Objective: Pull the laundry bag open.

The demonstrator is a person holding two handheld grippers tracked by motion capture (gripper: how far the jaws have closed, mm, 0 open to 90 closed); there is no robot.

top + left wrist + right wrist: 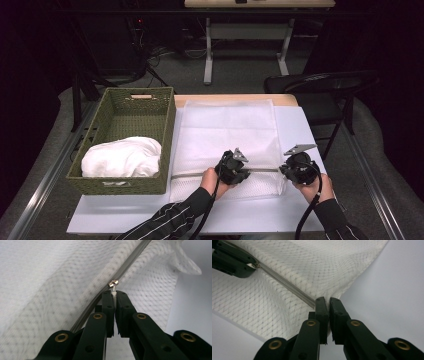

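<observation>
A white mesh laundry bag lies flat on the table, with a grey zipper running across its near part. My left gripper is shut on the zipper pull, whose metal slider sits on the zipper just past the jaw tips. My right gripper is shut on the bag's edge at the zipper's end by the right side of the bag. In the right gripper view the left gripper sits farther along the zipper at the upper left.
A green woven basket with a white cloth bundle in it stands left of the bag. A black chair is at the table's far right corner. Bare table lies along the near edge.
</observation>
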